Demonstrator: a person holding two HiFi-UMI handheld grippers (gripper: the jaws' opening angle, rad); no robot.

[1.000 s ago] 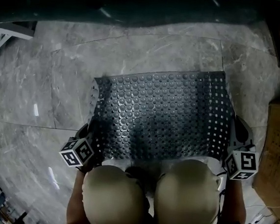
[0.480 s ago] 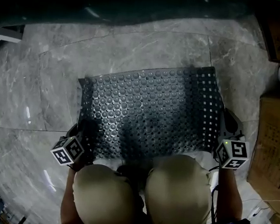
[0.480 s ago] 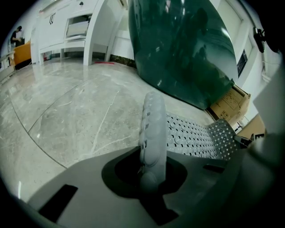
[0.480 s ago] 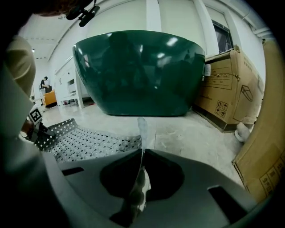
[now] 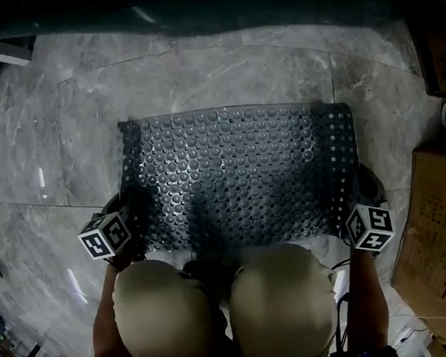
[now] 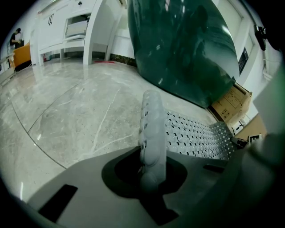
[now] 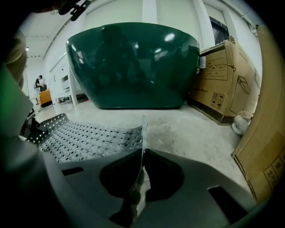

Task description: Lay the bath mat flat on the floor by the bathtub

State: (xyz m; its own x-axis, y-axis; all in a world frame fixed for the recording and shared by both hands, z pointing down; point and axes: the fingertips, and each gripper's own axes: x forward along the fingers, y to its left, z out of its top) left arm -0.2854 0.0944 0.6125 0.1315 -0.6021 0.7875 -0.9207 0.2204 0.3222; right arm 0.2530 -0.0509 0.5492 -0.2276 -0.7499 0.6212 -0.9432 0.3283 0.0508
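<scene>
Head view: the bath mat (image 5: 235, 179) spreads across the frame's centre over the grey floor (image 5: 71, 128), just below the dark green bathtub (image 5: 223, 9) at the top edge. The left gripper (image 6: 150, 167) clamps the mat's lower left corner, and the right gripper (image 7: 139, 178) pinches its lower right edge.

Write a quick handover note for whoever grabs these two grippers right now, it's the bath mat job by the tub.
Left gripper: shut on the near left edge of the bath mat.
Right gripper: shut on the mat's near right edge.
Mat: spread over the floor in front of the green bathtub. Its far part looks down on the tiles, and its near edge is pinched and raised by the person's knees.
Done: mat is spread out beside the tub.
Left: lower the near edge to the floor, open both grippers, and check that the mat lies flat.
</scene>
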